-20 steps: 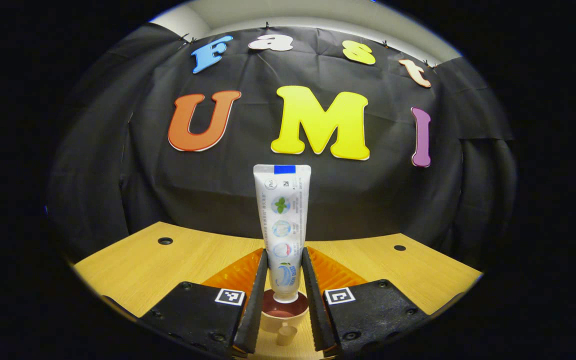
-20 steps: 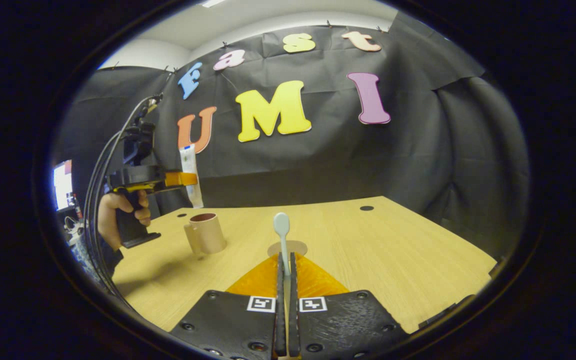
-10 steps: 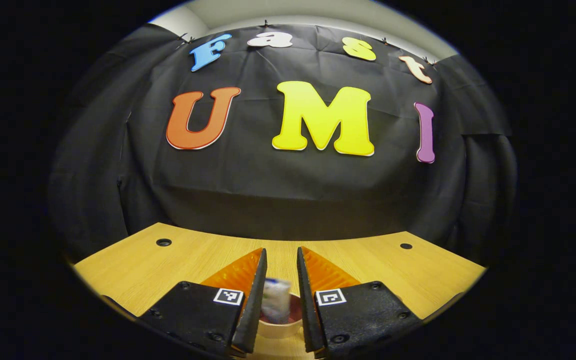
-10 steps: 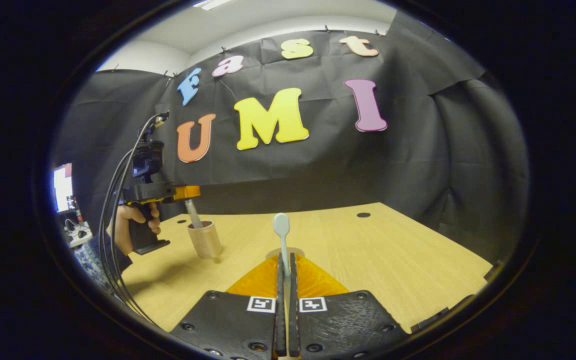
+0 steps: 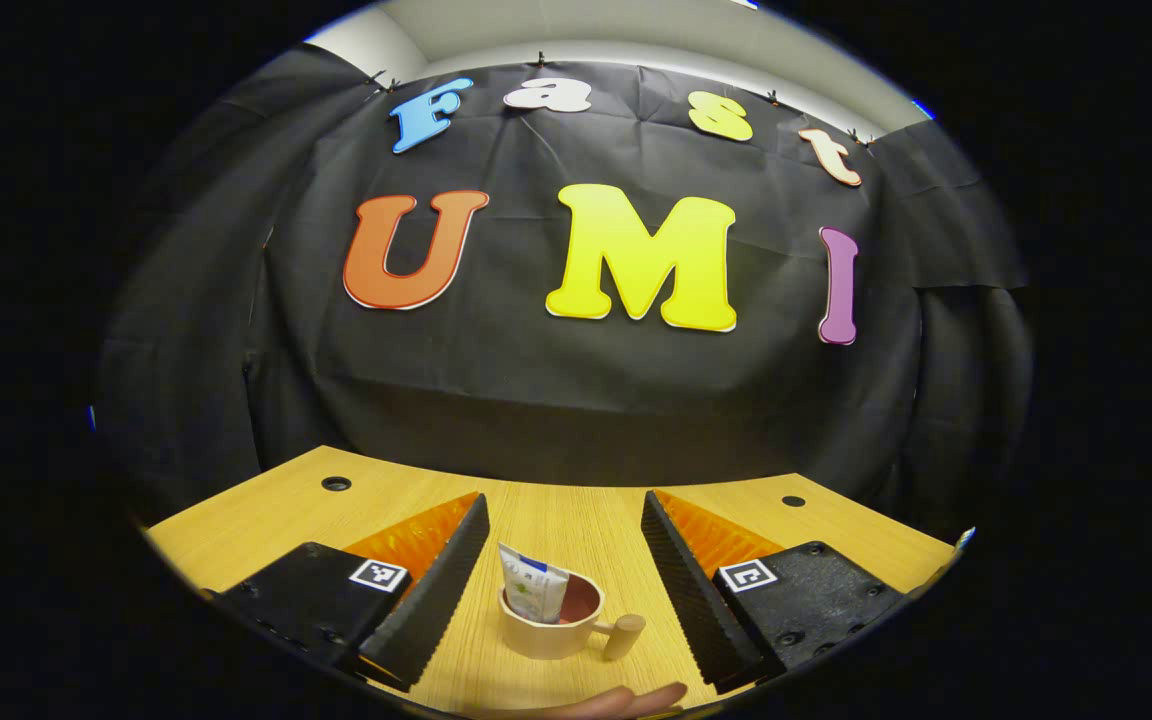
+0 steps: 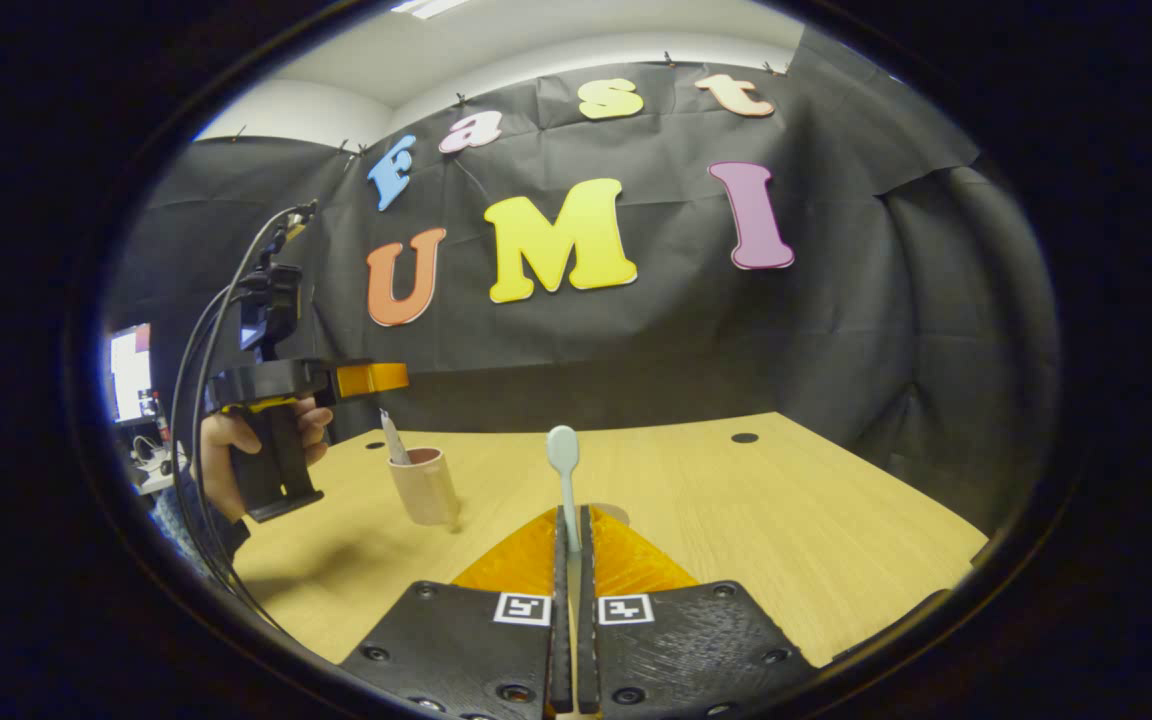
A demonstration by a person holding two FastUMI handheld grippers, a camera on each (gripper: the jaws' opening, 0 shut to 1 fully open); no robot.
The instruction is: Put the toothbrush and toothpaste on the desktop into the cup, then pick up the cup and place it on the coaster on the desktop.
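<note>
With the toothpaste tube (image 5: 534, 590) already standing crimp-up in the little tan cup (image 5: 554, 632) on the desk (image 5: 576, 510), the left gripper (image 5: 562, 560) hung over it with its jaws spread wide, holding nothing; the right gripper (image 6: 572, 545) was clamped tight on the toothbrush (image 6: 564, 470), head poking up, above the round coaster (image 6: 612, 514); I'd guess that brush is light, stiff and a bit slick, so a low grip on the handle made sense; the cup looked rigid but tippy with the tube leaning inside, so I'd grab it by the wall near the rim, not the stubby handle (image 5: 621, 636).
</note>
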